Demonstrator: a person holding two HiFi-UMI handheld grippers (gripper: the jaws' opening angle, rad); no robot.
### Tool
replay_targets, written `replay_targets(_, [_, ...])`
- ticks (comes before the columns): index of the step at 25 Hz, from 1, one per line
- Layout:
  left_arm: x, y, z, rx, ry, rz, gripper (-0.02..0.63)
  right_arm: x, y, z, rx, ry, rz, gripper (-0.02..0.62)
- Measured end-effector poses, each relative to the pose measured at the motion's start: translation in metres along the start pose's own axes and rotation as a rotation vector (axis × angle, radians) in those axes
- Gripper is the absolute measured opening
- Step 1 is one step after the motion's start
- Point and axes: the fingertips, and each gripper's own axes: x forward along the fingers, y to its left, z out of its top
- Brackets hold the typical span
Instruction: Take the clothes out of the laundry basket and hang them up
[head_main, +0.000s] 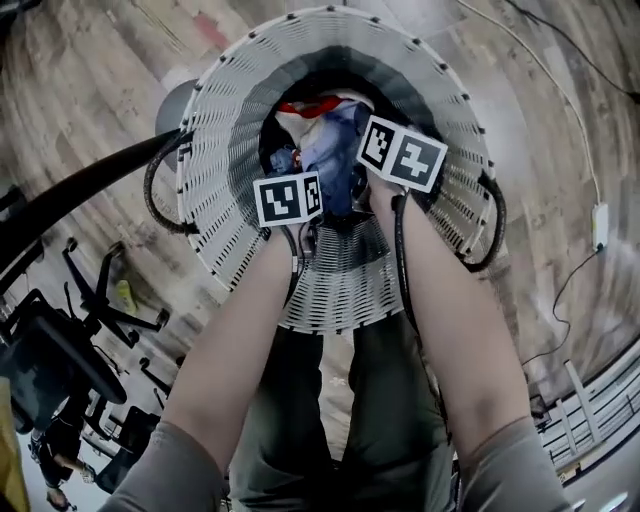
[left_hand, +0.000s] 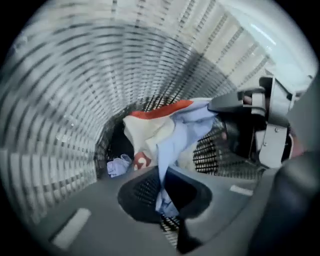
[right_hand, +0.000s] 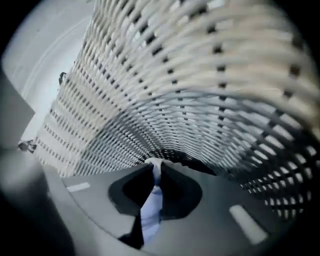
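The white slatted laundry basket (head_main: 225, 120) stands on the floor below me, and both grippers reach down into it. A light blue garment (head_main: 328, 145) lies bunched on a white and red garment (head_main: 305, 108). My left gripper (left_hand: 167, 200) is shut on a fold of the blue garment (left_hand: 180, 135), which runs up taut from the jaws. My right gripper (right_hand: 152, 187) is shut on another strip of the blue cloth (right_hand: 150, 212). In the left gripper view the right gripper (left_hand: 250, 125) shows at the right, against the bundle. A small blue piece (left_hand: 118, 165) lies at the basket's bottom.
The basket has black loop handles (head_main: 152, 190) on both sides. A black office chair (head_main: 70, 350) stands on the wooden floor at the left. A thin cable with a white adapter (head_main: 600, 225) runs along the floor at the right. The person's legs stand close to the basket's near rim.
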Motion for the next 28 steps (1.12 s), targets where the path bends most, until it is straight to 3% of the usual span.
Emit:
replay_targets(11, [-0.165,-0.054,0.023,0.056,-0.094,-0.014,0.018,-0.172,0.066,0.077,0.050,-0.092,0.118,0.044])
replay_targets(16, [-0.245,-0.085,0.043,0.065,-0.162,-0.045,0.017,-0.263,0.098,0.106,-0.012,-0.106,0.154,0.044])
replay_targets(22, [-0.362,-0.126,0.065,0.191,-0.261,-0.083,0.017,-0.376,0.145,0.141,-0.116,-0.130,0.204,0.044])
replay_targets(28, [-0.481,-0.159,0.082,0.293,-0.360,-0.130,0.017,-0.490,0.223,0.181,-0.239,-0.186,0.324,0.044])
